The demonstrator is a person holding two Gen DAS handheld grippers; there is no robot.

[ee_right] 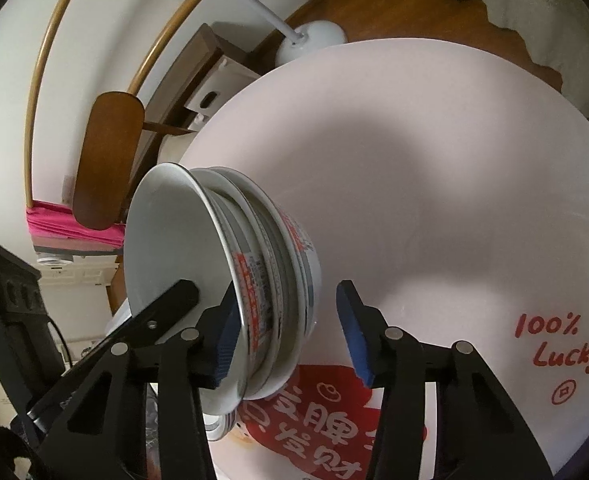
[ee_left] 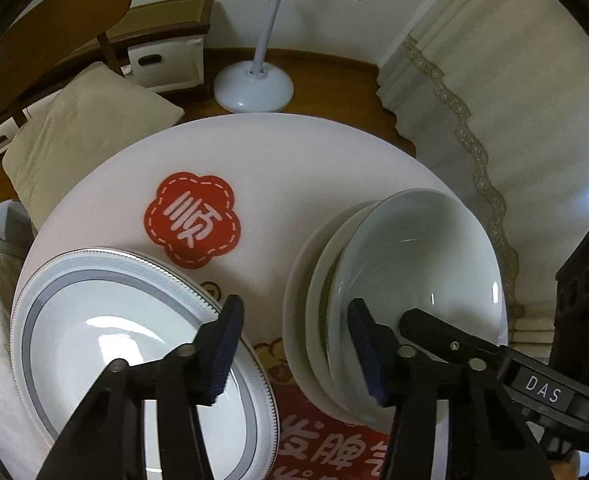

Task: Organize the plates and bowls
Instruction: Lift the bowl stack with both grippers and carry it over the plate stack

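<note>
A stack of bowls point(ee_left: 314, 320) stands on the round white table point(ee_left: 294, 160), with a pale bowl point(ee_left: 422, 264) on top. A grey-rimmed plate point(ee_left: 106, 340) lies to its left. My left gripper point(ee_left: 294, 354) is open: one pad hangs over the plate's edge and the other is at the top bowl's near rim. In the right wrist view my right gripper point(ee_right: 290, 344) is open around the near edge of the stack point(ee_right: 270, 248). Its left pad sits at the top bowl's point(ee_right: 162, 240) rim, and its right pad stands clear of the stack. A finger point(ee_right: 162, 312) of the left gripper reaches into that bowl.
The table's point(ee_right: 414, 160) cover carries red prints, among them a flower-shaped mark point(ee_left: 192, 220). Behind it are a wooden chair with a beige cushion point(ee_left: 82, 128), a white stand's round base point(ee_left: 254, 88) on the wood floor, and a lace-edged curtain point(ee_left: 494, 80) at the right.
</note>
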